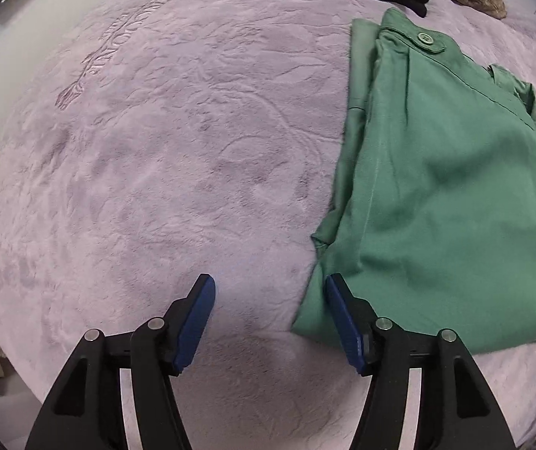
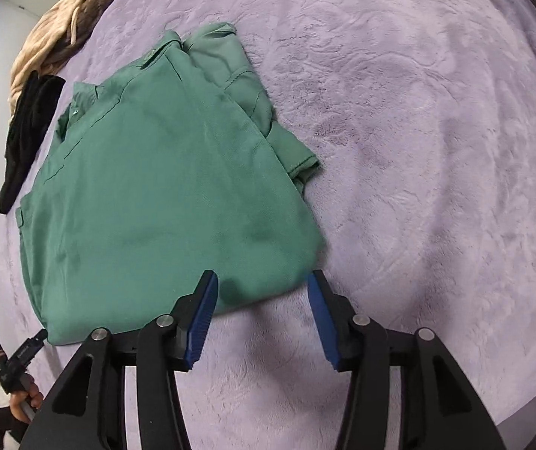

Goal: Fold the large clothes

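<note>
Right gripper [image 2: 262,285] open, empty, over near edge of folded green shirt [image 2: 162,187] on lilac blanket [image 2: 436,131]. Black garment [image 2: 27,127], tan garment [image 2: 57,37] far left.

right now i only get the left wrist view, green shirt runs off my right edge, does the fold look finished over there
Observer: The green shirt lies as a flat folded bundle, but a cuffed sleeve end sticks out past its right edge.
Operator: where is the right gripper
Observer: The right gripper is open at the near right corner of the shirt, holding nothing.
Operator: anything else beside the shirt
Observer: A tan garment is heaped beyond the black garment at the far edge of the purple blanket.
</note>
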### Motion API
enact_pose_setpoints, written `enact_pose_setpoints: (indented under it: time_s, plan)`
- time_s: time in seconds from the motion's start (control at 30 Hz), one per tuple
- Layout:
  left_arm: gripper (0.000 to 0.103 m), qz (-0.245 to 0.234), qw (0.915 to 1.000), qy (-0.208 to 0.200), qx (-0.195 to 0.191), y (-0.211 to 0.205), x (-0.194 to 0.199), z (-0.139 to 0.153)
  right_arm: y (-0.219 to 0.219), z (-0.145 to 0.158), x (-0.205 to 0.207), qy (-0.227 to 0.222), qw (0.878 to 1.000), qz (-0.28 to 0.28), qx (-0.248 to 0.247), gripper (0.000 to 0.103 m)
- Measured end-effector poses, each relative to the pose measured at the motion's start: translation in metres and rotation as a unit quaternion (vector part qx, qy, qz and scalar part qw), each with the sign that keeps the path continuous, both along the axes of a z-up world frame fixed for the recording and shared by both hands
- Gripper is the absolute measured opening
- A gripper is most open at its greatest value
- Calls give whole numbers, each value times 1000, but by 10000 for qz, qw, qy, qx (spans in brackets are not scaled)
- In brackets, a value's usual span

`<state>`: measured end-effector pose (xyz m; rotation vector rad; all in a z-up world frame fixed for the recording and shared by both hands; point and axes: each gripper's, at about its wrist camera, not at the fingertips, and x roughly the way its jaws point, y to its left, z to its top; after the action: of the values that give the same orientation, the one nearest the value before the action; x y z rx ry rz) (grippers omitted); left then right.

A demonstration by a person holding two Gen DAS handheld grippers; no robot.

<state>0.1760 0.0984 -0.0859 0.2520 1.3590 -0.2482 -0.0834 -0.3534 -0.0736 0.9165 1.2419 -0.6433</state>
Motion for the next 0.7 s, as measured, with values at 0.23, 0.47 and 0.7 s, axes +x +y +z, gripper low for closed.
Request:
enact_pose_setpoints:
  time_s: [0.23,0.47,0.7]
  plan:
    - [63,331,9991,134,247,34,-2,1,46,22,13,-305,9986,312,291,69]
    - [63,-75,9998,87,152,38,-27,24,101,26,28,-374,9954,605,637,79]
    - [63,-518,9984,219,9,21,-59,38,140,28,36,-392,9926,781,842,79]
